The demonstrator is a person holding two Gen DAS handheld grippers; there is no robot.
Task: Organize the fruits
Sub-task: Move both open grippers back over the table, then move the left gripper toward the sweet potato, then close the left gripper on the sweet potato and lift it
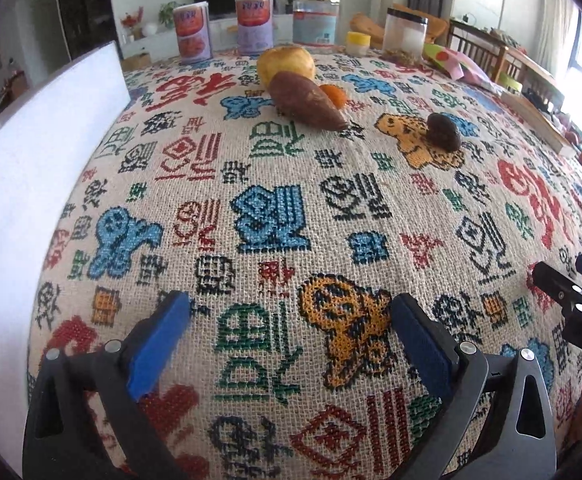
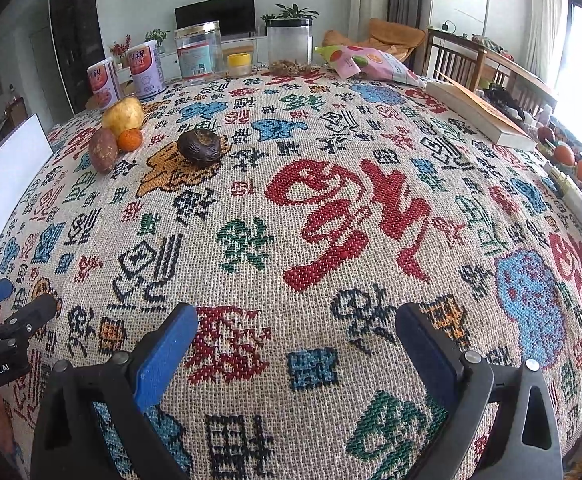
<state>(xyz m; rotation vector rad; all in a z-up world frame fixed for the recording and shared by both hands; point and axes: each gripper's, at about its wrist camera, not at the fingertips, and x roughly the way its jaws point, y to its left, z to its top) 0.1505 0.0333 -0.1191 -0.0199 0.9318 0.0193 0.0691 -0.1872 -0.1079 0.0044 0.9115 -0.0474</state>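
On the patterned tablecloth (image 2: 331, 208), both the left gripper (image 1: 291, 336) and right gripper (image 2: 297, 344) stand spread and empty, well short of the clustered potato (image 2: 123, 115), sweet potato (image 2: 103, 155) and orange (image 2: 130, 139), with the dark fruit (image 2: 199, 148) lying apart beyond the fingers, so sorting looks unfinished.

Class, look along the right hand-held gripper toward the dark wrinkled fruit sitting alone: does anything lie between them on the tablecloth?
Nothing visible. Only bare patterned tablecloth lies between the open right hand-held gripper and the dark fruit. The sweet potato sits off to its left.
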